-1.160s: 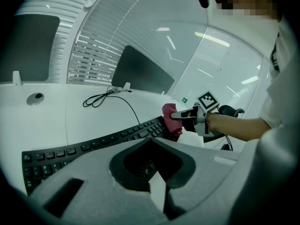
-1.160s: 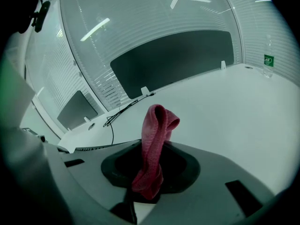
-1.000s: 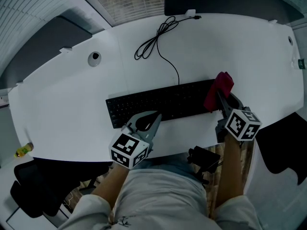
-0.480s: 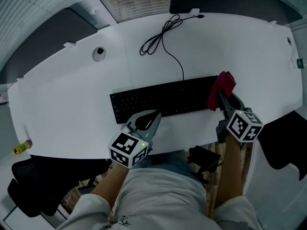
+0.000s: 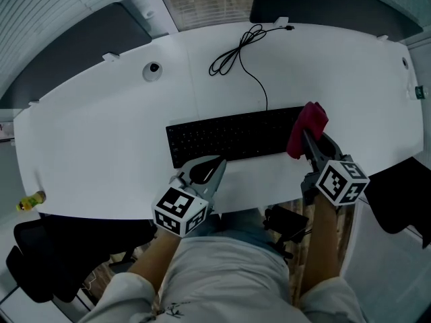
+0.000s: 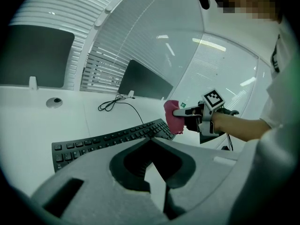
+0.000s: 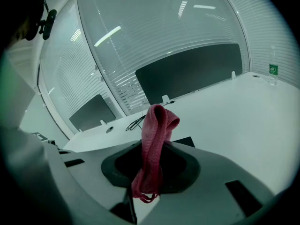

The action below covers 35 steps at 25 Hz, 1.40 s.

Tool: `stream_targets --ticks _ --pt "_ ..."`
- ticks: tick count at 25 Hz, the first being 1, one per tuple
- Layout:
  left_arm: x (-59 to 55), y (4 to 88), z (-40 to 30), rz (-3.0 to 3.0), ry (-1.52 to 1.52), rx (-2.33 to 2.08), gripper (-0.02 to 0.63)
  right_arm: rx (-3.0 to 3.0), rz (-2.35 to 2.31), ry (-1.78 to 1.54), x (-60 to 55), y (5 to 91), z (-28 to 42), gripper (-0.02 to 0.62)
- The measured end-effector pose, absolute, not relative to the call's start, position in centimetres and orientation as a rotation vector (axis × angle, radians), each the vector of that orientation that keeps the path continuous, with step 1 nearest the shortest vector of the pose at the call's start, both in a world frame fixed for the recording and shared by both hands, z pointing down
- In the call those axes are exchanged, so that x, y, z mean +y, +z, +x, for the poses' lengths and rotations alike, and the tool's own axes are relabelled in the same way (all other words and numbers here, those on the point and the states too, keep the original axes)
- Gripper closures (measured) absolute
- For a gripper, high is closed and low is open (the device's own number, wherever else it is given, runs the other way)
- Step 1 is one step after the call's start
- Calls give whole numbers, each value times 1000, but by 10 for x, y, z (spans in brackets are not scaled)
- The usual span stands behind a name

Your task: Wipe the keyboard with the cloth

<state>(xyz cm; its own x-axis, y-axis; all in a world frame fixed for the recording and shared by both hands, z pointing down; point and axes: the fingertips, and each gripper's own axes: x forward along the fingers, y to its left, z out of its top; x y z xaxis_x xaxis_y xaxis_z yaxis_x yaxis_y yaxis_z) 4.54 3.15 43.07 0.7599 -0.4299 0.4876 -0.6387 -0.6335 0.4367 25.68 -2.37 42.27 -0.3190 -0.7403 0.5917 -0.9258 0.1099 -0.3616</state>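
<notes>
In the head view, a flat black keyboard (image 5: 236, 138) with rows of small square keys is lying across the middle of the smooth white table (image 5: 101, 140). A thin black cable (image 5: 239, 46) is looping from it toward the top of the frame, and a round grey grommet (image 5: 153, 68) is sitting at upper left. The left gripper (image 5: 214, 167), grey moulded plastic with a marker cube, is hovering just below the keyboard's left half. The right gripper (image 5: 308, 143) is holding a soft red cloth (image 5: 306, 128), bunched and upright, over the keyboard's right end; I cannot tell whether the two are touching.

In the left gripper view, that gripper's jaws are pressing together at the tips with nothing between them, leaving a heart-shaped hollow behind. The keyboard (image 6: 108, 142) is stretching across the centre, and the cloth (image 6: 172, 117) is hanging at its right end from the right gripper (image 6: 178, 112).

In the right gripper view, the jaws are pinching the cloth (image 7: 157, 121), its woven folds rising in a loop above them and trailing frayed ends below. A dark keyboard corner (image 7: 187, 140) is showing just right of it. A clear bottle (image 7: 273, 71) with a green label is standing at far right; its contents are too small to tell.
</notes>
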Motion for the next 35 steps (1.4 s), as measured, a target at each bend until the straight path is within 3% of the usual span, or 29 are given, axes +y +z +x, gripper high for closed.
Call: stream_targets --ticks 35 --pt "52 418 -117 2247 350 -1075 595 -2384 1029 977 -3 420 -33 514"
